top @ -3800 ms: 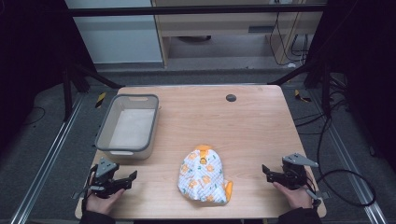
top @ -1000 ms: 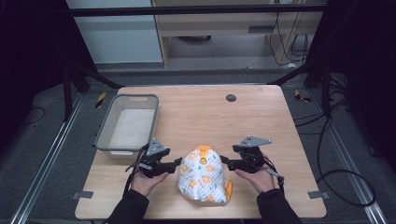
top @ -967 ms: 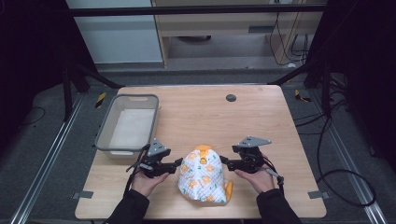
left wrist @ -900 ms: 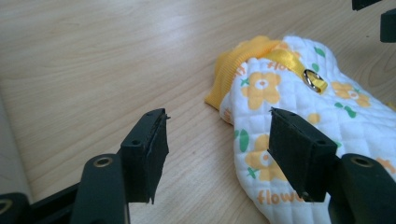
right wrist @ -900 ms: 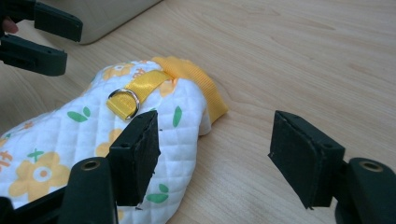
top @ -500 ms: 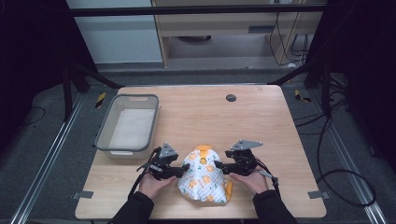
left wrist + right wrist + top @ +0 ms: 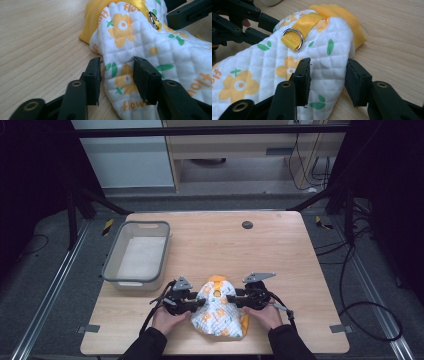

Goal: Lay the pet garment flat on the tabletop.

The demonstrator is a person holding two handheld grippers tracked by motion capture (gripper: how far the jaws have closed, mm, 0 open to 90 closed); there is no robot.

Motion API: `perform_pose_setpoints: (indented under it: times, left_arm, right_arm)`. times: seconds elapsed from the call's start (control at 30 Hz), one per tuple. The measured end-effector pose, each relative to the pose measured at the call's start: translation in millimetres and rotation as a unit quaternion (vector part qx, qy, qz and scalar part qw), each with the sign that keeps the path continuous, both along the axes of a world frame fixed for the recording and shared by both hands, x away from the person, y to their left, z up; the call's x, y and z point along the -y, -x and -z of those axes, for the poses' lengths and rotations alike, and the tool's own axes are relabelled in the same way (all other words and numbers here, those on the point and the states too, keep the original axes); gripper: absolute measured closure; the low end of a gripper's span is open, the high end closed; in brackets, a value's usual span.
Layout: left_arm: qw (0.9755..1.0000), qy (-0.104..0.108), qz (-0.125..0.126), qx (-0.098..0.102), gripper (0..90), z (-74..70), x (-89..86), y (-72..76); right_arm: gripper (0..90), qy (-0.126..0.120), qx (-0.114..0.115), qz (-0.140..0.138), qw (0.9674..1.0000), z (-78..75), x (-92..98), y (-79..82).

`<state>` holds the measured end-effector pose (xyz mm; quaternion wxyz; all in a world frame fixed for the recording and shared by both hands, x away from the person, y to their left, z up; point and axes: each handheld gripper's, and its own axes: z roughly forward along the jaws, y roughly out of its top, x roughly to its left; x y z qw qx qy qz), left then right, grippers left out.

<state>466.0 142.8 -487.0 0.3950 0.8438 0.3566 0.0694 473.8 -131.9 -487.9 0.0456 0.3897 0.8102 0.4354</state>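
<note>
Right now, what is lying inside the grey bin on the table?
Nothing can be seen in the grey bin: from the high view its pale bottom looks bare. The near wall hides a narrow strip of the floor just behind it.

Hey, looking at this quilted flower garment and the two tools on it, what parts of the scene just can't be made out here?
- Underside of the quilted garment: hidden in the high view by its own top layer.
- Printed words on the garment: cut off by the frame edge in the left gripper view.
- Left tool and right tool: both straddle a fold; whether the pads press it is unclear.
- Tray floor: near part hidden by its front wall.
</note>
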Motion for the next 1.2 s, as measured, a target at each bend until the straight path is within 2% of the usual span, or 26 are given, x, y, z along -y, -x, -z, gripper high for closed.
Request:
perform_pose_setpoints:
  times: [0.13,0.3,0.47,0.7,0.87,1.07,1.2]
  left_arm:
    - [0.9999,0.005,-0.002,-0.011,70.4,-0.4,0.7,1.1]
    - [0.9999,0.005,-0.003,-0.012,82.8,-3.5,0.7,3.3]
    - [1.0000,0.007,-0.005,0.001,88.5,-11.4,-0.6,7.2]
    - [0.9991,0.027,-0.007,0.031,88.9,-36.8,-8.5,17.3]
    - [0.9972,0.038,-0.002,0.065,88.9,-59.7,-11.8,30.9]
    - [0.9927,0.045,0.006,0.112,88.9,-88.7,-8.7,40.7]
    - [0.9898,0.040,-0.007,0.137,88.9,-101.5,-3.3,31.0]
  right_arm:
    - [69.4,0.008,0.003,-0.003,1.0000,-1.0,-2.9,0.8]
    - [86.6,0.013,0.008,-0.008,0.9998,-5.0,-2.6,2.3]
    - [88.2,0.013,0.012,-0.008,0.9998,-11.3,0.1,4.6]
    - [88.2,-0.008,0.045,-0.004,0.9990,-30.3,11.2,15.2]
    - [88.2,-0.025,0.071,-0.003,0.9972,-48.2,17.8,25.6]
    - [88.0,-0.046,0.115,0.003,0.9922,-73.2,22.4,38.3]
    - [87.3,-0.047,0.144,0.030,0.9879,-84.7,22.3,30.6]
